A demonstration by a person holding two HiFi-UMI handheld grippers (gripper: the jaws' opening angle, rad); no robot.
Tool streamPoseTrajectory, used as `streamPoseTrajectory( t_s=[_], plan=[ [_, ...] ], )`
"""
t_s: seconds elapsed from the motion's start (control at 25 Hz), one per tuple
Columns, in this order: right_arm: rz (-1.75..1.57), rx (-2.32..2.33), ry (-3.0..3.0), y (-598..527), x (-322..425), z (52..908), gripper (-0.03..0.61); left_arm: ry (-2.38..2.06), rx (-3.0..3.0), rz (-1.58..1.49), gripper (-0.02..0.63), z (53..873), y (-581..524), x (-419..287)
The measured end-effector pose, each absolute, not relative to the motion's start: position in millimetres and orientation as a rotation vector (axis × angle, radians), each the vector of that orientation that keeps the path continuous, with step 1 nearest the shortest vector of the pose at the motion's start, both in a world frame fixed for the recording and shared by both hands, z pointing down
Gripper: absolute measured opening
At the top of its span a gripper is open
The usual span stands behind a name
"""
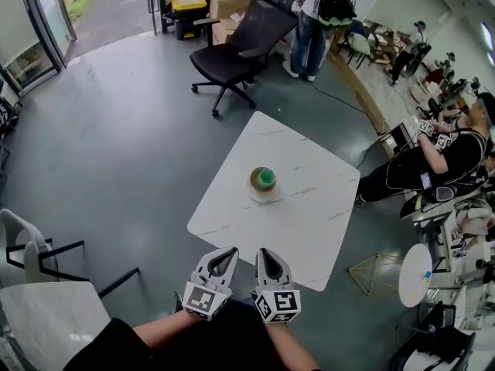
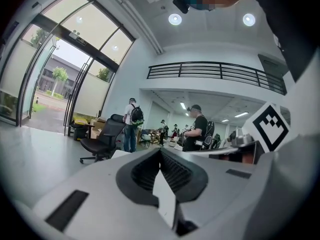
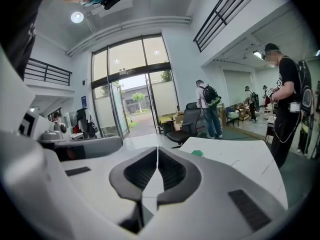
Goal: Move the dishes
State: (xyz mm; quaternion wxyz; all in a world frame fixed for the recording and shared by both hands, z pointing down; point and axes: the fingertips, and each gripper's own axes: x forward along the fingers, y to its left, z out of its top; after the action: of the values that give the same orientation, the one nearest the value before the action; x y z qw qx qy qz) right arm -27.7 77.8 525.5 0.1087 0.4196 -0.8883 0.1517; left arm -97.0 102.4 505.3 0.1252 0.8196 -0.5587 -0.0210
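We see a white marble worktop [image 1: 309,215] set cornerwise on a grey floor. Near its middle sits a small brownish bowl [image 1: 263,179] with something green inside, resting on a pale plate [image 1: 254,195]. The bowl stands upright with its mouth facing up. From above it looks round, so we can make out no long axis and no side it points toward. Nothing else lies on the worktop around it.

Both claws hang side by side at the worktop's near edge, well apart from the bowl and aimed roughly toward it. The left claw [image 1: 224,251] is clenched, its ribbed pads meeting with nothing between them. The right claw [image 1: 265,252] is clenched in the same way and is also empty. In the right gripper view we see the green of the bowl just past its jaws.

Beyond the far corner stands a black office chair [image 1: 244,41], and a person with a backpack [image 1: 319,18] stands near it. To the right of the worktop is a person in black [image 1: 437,165].
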Motion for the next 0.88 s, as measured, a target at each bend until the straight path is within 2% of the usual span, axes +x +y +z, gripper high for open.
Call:
streamPoseTrajectory(
  t_s=[0.88],
  plan=[
    [0.534, 1.108, -2.499, -53.3, -49.9, 568.6, 0.02, -1.672, 2.213, -0.039, 0.017, 545.4, -25.5, -137.3]
  ],
)
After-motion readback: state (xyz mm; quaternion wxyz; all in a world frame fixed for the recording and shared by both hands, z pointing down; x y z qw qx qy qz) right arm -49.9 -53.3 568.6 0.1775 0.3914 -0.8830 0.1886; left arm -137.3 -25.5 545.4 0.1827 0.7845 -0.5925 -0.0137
